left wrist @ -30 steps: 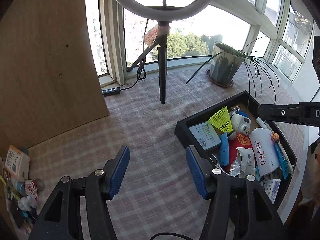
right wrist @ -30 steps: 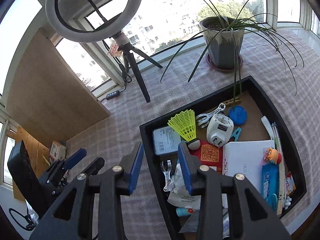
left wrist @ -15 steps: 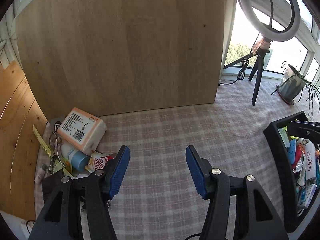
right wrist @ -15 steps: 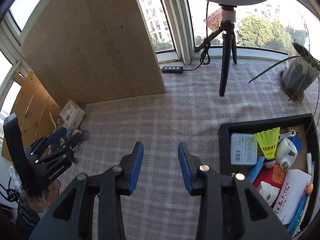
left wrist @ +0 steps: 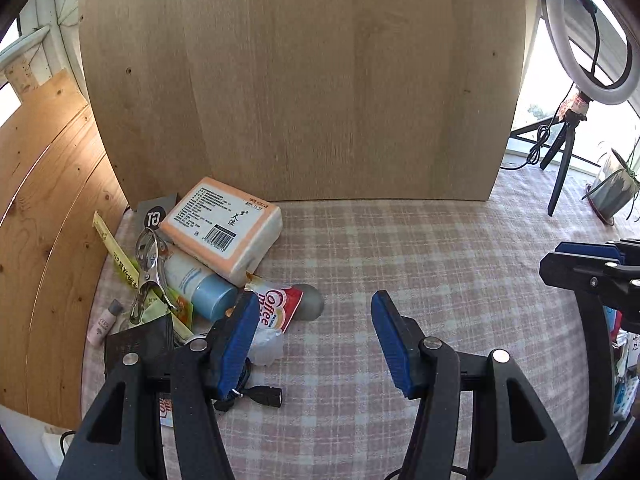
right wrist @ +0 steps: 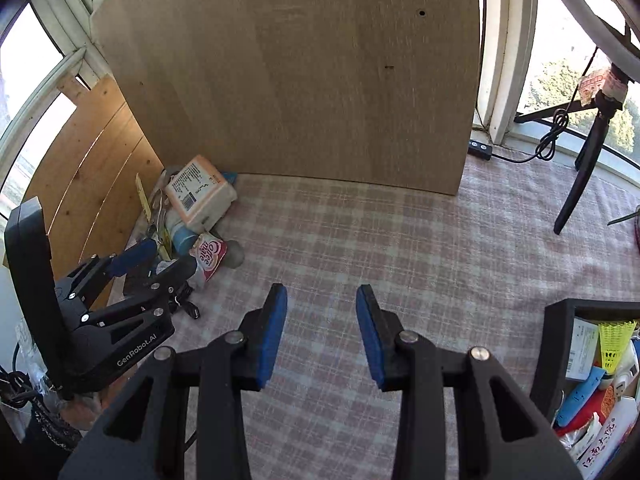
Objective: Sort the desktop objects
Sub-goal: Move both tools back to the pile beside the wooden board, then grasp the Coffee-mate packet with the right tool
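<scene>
coffee sachet [left wrist: 276, 309] at pile's edge on desk [left wrist: 420, 248], just beside left gripper [left wrist: 316, 338], likely light, soft, slippery, best pinched flat across its middle; both left and right gripper [right wrist: 322, 334] fingers wide, empty.

Checked tablecloth [left wrist: 400, 248], tissue pack [left wrist: 222, 224], blue-capped tube [left wrist: 200, 284] and coffee sachet [left wrist: 276, 308] heaped at its left corner by the board [left wrist: 304, 80], black tray [right wrist: 554, 344] at right, tripod [right wrist: 580, 172] and plant pot [left wrist: 612, 192] near the window.
</scene>
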A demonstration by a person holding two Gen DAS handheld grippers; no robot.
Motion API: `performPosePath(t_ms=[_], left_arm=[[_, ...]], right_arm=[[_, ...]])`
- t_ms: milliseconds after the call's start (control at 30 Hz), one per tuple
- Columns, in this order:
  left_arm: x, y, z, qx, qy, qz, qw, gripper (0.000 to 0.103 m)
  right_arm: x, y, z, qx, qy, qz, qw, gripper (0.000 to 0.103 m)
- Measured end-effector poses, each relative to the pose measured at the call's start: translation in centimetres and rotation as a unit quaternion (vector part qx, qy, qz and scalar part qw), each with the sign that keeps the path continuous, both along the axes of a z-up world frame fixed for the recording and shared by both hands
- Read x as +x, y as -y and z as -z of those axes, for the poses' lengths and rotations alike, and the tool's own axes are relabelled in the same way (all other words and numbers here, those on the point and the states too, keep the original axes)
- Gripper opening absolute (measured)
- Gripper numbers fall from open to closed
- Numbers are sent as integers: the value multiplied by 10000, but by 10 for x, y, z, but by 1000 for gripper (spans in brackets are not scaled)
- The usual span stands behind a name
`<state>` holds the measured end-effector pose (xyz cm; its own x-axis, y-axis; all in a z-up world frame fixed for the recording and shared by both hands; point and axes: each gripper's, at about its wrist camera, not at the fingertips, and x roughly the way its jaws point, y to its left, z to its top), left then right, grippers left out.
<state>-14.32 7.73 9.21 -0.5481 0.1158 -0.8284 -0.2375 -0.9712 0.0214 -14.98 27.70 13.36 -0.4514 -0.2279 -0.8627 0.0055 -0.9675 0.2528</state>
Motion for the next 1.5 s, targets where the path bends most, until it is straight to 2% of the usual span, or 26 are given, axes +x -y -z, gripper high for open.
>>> performPosePath(t_ms=[333, 567, 800, 1000, 1167, 1267, 1433, 1500], left_arm=[[-15, 32, 23, 98, 296, -302, 9991, 56], [-27, 77, 40, 525, 659, -779, 9934, 54], [-32, 100, 46, 758, 721, -942, 9900, 49], [-32, 103, 54, 799, 755, -872, 9901, 41], [-33, 102, 62, 817, 806, -838, 9899, 37], [-34, 103, 69, 898, 870, -865, 9884, 37], [-30, 99, 72, 899, 798, -831, 9893, 38], [-27, 97, 73, 883, 757, -807, 9899, 38]], right_arm=[[-27, 36, 14, 131, 94, -349, 9993, 36], [-48, 62, 30, 288, 193, -663, 9972, 36], [-78, 112, 54, 261, 374, -1253, 9911, 36], [-112, 150, 74, -104, 621, -1493, 9868, 36], [-139, 170, 97, -186, 815, -1446, 9860, 34], [-146, 185, 107, -151, 851, -1536, 9843, 34], [-147, 208, 123, 148, 944, -1818, 9787, 34], [-142, 212, 122, 354, 837, -1928, 9770, 34]])
